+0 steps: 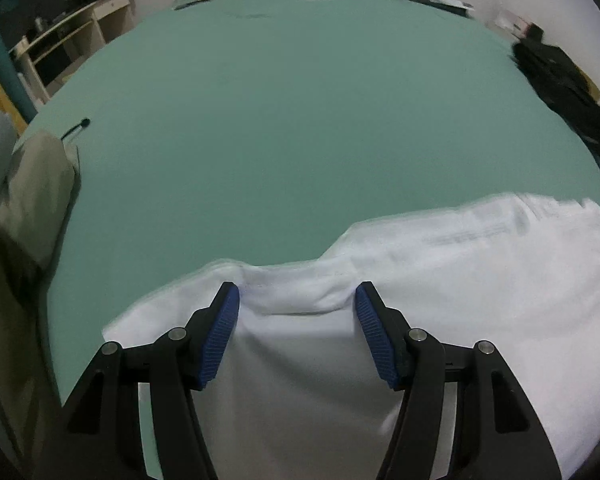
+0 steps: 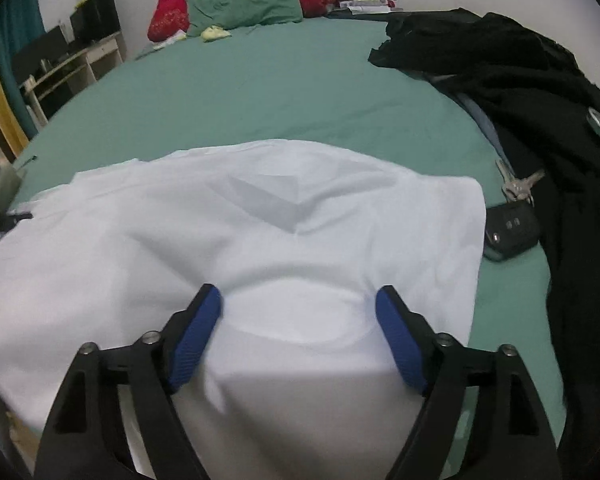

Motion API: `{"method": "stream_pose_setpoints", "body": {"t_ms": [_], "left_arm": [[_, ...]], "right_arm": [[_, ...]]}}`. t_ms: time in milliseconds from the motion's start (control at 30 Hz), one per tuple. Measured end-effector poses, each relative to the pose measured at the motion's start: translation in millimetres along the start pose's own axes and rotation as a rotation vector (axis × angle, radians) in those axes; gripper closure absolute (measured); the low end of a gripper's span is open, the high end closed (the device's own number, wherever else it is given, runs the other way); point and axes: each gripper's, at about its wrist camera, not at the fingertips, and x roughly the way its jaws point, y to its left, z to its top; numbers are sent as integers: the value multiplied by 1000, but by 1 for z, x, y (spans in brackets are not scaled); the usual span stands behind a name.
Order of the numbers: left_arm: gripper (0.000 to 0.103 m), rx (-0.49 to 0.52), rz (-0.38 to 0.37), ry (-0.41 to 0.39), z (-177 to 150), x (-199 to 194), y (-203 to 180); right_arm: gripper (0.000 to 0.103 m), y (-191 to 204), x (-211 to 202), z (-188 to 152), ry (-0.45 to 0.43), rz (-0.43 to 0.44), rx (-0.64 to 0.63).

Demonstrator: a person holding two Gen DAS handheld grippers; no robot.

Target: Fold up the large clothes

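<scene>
A large white cotton garment (image 2: 236,232) lies spread on the near end of a bed covered with a green fitted sheet (image 2: 260,88), folded over itself with a grey triangular crease showing near its middle. No container is in sight; everything rests straight on the sheet.

The left gripper (image 1: 297,304) hangs over the garment's near left part with its blue ribbed pads (image 1: 224,328) spread wide, white cloth lying between and beneath them, nothing pinched. The right gripper (image 2: 299,308) is likewise wide apart over the garment's near middle, holding nothing.

Only the right wrist view shows a black car key fob (image 2: 510,228) with a bunch of silver keys (image 2: 518,186) just beside the garment's right edge, and the full heap of black clothing (image 2: 520,80) beyond. Only the left wrist view shows an olive-beige folded cloth (image 1: 24,200) at the bed's left edge. Both show the crumpled green pillow (image 2: 248,2) and red cushions (image 2: 168,14) at the head.
</scene>
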Motion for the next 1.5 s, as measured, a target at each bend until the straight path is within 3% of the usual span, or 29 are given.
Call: {"method": "stream_pose_setpoints", "body": {"t_ms": [100,233,533,667,867,1100,1233,1367,1500], "left_arm": [[39,-70,72,-30,10,-4,20],[39,-162,58,-73,6,-26,32],[39,-15,-134,-140,-45,-108,-39],[39,7,-218,-115,-69,-127,-71],[39,59,-210,-65,-88,-126,-116],[39,74,-178,-47,-90,-114,-129],[39,82,-176,-60,-88,-110,-134],[39,80,-194,11,-93,-82,-139],[39,71,-165,-51,-98,-81,-141]], "right_arm": [[19,-2,2,2,8,-5,8],[18,-4,1,0,8,-2,16],[18,-11,-13,-4,-9,36,51],[18,-25,-27,-9,-33,76,116],[18,-66,-51,-20,-73,113,276],[17,-89,-44,-33,-21,346,438],[10,-72,-38,-29,10,400,406],[8,-46,-25,-27,57,556,424],[8,-20,-17,-21,82,637,398]]}}
